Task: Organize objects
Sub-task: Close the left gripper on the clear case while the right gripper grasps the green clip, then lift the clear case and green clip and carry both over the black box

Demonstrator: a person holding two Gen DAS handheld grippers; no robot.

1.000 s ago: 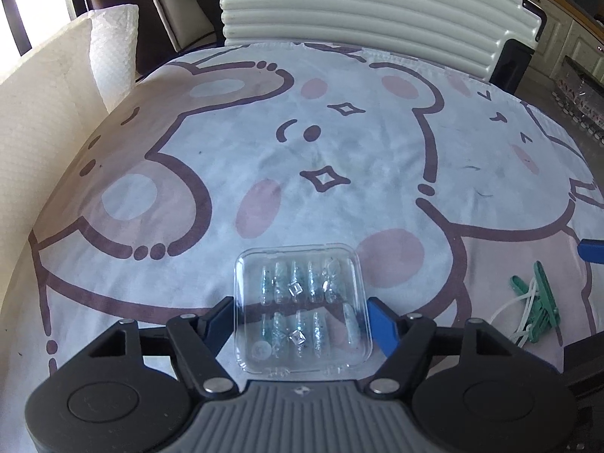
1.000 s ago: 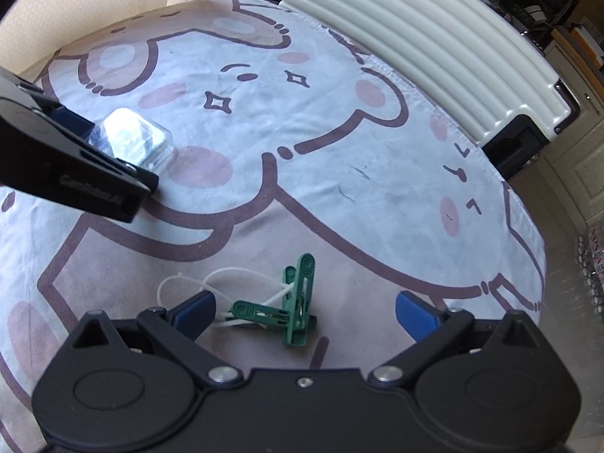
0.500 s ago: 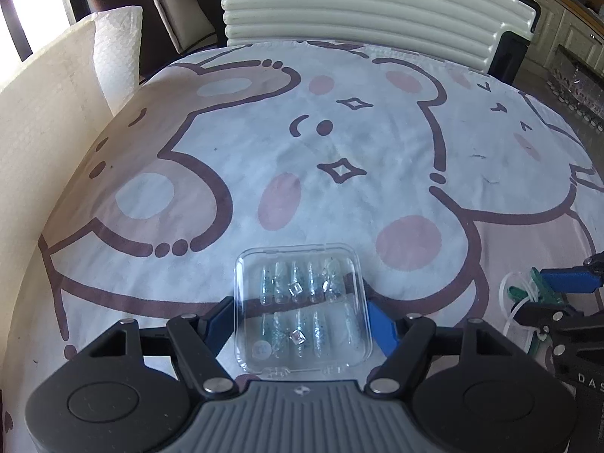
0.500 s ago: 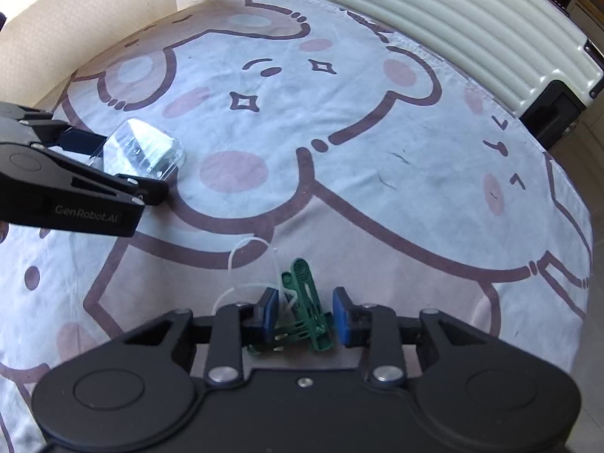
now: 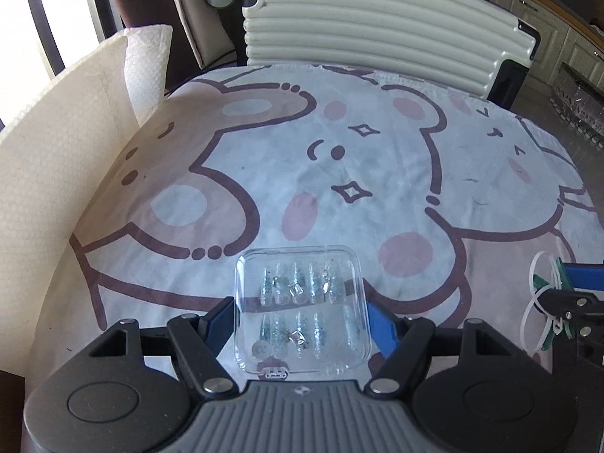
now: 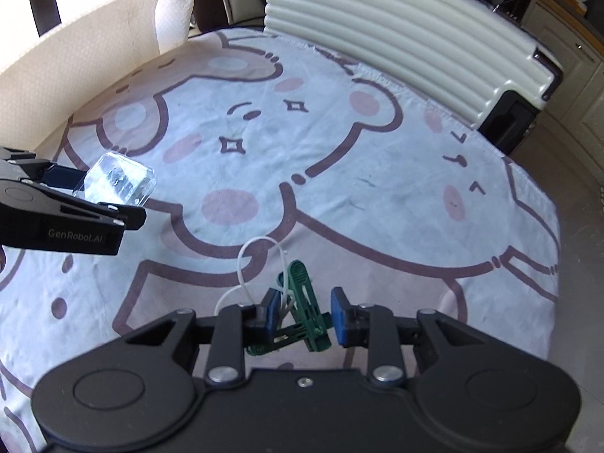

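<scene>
My left gripper (image 5: 300, 321) pinches a clear plastic case (image 5: 302, 307) between its blue pads, jaws pressed on the case's two sides. Left view only: case lid faces the camera, two rows of glittery press-on nails (image 5: 298, 283) inside, small latch at the near edge. From the right view the same case (image 6: 119, 183) is just a bright tilted block out past my left jaws, contents unreadable, off the cloth.

My right gripper (image 6: 302, 313) is closed on green clothespins (image 6: 304, 304), jaws narrow, pads touching the clump on both sides. White loops of cord (image 6: 260, 253) stick out ahead of the jaws. Right view shows at least two pins crossed; I cannot tell the exact number. Left view catches only the right jaws' tips at its far right edge, with cord loops (image 5: 538, 302) and a bit of green.

Both views: cartoon bear tablecloth (image 5: 339, 173) beneath the jaws, ribbed white panel (image 6: 396, 34) beyond it, cream quilted cushion (image 5: 49, 158) off to my left.
</scene>
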